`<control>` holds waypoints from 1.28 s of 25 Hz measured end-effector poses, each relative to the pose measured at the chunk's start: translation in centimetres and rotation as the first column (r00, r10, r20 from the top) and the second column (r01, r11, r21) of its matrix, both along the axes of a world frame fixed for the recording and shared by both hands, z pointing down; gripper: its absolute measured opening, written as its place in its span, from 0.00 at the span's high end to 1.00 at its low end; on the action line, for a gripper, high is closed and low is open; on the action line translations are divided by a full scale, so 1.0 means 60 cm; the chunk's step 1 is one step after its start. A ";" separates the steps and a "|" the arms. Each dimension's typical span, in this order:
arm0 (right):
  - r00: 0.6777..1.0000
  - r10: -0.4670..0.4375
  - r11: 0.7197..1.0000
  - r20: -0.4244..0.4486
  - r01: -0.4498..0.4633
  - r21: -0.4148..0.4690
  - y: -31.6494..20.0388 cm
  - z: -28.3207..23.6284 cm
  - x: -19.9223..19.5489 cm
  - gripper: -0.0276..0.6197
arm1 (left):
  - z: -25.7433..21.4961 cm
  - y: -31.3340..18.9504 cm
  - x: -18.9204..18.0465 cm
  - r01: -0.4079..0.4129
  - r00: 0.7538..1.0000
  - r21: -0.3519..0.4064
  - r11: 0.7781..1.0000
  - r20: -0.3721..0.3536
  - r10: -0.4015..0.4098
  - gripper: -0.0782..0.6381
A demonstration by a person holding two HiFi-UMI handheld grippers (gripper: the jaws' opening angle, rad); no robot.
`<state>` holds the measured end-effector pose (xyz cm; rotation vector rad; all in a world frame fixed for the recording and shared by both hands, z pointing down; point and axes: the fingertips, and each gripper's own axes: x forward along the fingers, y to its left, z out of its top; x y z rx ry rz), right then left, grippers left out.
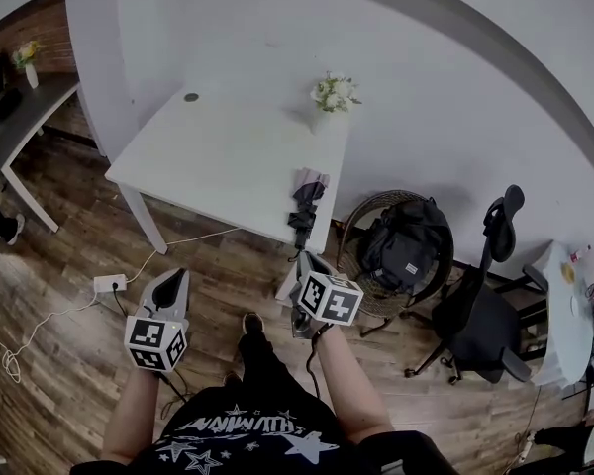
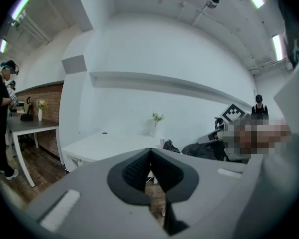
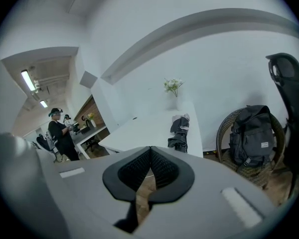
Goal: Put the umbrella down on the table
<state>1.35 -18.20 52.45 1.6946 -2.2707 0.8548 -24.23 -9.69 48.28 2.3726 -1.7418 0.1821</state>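
Folded umbrella (image 1: pixel 305 206): flat on surface (image 1: pixel 218 156), long axis running straight away from R gripper (image 1: pixel 307 263), the nearer. L gripper (image 1: pixel 176 277) and R both closed, empty.

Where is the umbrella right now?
In the head view, the umbrella lies at the right edge of the white table, nearer us than the flower vase, left of the backpack.

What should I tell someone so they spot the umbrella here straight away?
Start at the big white table. Along its right edge, on the near side of the vase of flowers, lies the umbrella. It is the only dark, folded bundle on the tabletop; the black backpack sits off the table, in a wicker chair.
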 end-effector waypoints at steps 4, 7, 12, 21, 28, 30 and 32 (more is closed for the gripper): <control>0.999 -0.023 1.000 0.034 0.023 0.000 0.040 0.002 -0.012 0.94 | 0.005 0.029 0.000 -0.009 1.000 -0.005 1.000 -0.007 0.009 0.89; 0.999 -0.036 0.999 0.027 0.036 0.004 0.062 0.000 -0.015 0.94 | 0.007 0.040 0.002 -0.018 1.000 -0.004 1.000 -0.013 0.018 0.89; 0.999 -0.051 0.999 0.005 0.051 0.006 0.068 -0.006 -0.011 0.94 | -0.001 0.043 0.005 -0.015 1.000 0.009 1.000 -0.025 0.016 0.89; 0.995 -0.104 0.995 0.008 0.104 0.006 0.053 -0.004 -0.014 0.94 | -0.004 0.027 0.011 0.013 0.999 0.015 1.000 -0.040 -0.013 0.89; 0.990 -0.142 0.990 0.004 0.142 -0.015 0.046 -0.004 0.023 0.94 | -0.002 0.026 0.032 0.080 0.995 -0.001 0.997 -0.059 -0.080 0.89; 0.989 -0.150 0.989 0.003 0.150 -0.013 0.047 -0.008 0.038 0.94 | -0.004 0.030 0.047 0.086 0.994 -0.003 0.996 -0.065 -0.086 0.89; 0.988 -0.155 0.988 0.004 0.155 -0.010 0.047 -0.011 0.053 0.94 | -0.007 0.033 0.064 0.084 0.995 0.000 0.996 -0.062 -0.084 0.89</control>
